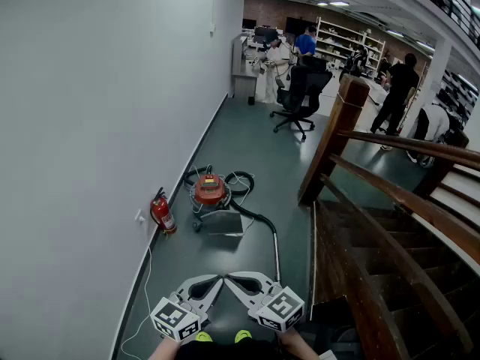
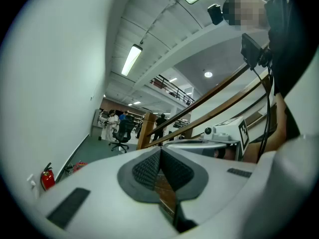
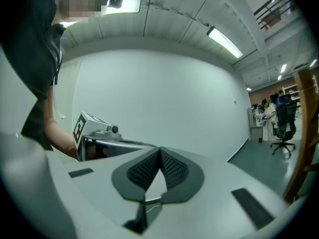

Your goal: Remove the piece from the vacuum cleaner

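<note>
A vacuum cleaner with a red top and grey drum stands on the floor by the left wall. Its black hose loops round to a metal wand that lies on the floor and runs toward me. Both grippers are held low at the bottom of the head view, well short of the vacuum, tips pointed at each other. The left gripper is shut and holds nothing. So is the right gripper. In the left gripper view the jaw tips meet; in the right gripper view the jaw tips meet too.
A red fire extinguisher stands against the wall left of the vacuum. A wooden staircase with banister fills the right side. A black office chair and several people are farther down the corridor. A white cable trails along the wall.
</note>
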`<move>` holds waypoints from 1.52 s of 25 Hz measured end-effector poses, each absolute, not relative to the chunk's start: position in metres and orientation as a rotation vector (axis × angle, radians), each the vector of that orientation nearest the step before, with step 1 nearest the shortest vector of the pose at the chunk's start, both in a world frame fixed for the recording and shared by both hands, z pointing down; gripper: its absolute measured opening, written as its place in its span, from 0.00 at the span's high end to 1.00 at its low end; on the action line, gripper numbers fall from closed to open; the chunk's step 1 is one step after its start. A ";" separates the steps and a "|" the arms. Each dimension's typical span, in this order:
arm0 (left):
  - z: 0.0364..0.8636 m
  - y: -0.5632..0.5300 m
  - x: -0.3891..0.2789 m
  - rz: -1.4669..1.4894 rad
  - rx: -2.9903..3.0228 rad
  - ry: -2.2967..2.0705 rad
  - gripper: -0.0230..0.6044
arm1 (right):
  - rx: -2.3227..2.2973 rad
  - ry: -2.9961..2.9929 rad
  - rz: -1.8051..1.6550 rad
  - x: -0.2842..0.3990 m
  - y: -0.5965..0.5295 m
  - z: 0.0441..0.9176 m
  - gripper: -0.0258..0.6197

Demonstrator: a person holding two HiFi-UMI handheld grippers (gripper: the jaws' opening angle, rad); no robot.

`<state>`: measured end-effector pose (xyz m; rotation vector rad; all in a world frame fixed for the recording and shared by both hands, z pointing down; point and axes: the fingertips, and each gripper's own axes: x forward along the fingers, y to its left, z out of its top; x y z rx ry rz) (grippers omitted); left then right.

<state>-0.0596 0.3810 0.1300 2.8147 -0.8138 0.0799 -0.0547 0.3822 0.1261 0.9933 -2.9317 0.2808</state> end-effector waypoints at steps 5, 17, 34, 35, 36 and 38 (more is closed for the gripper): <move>0.132 0.381 -0.057 0.076 2.802 -0.829 0.95 | 0.995 -2.935 0.299 -0.051 0.383 0.127 0.94; 0.139 0.380 -0.056 0.071 2.767 -0.849 0.95 | 0.987 -2.945 0.342 -0.049 0.381 0.131 0.94; 0.151 0.382 -0.036 0.071 2.719 -0.887 0.95 | 0.944 -2.941 0.354 -0.030 0.383 0.141 0.94; 0.151 0.381 -0.035 0.073 2.718 -0.891 0.95 | 0.939 -2.942 0.352 -0.029 0.383 0.142 0.94; 0.151 0.380 -0.034 0.076 2.719 -0.897 0.95 | 0.934 -2.942 0.349 -0.027 0.382 0.142 0.94; 0.153 0.379 -0.030 0.084 2.717 -0.909 0.95 | 0.923 -2.939 0.347 -0.024 0.381 0.143 0.94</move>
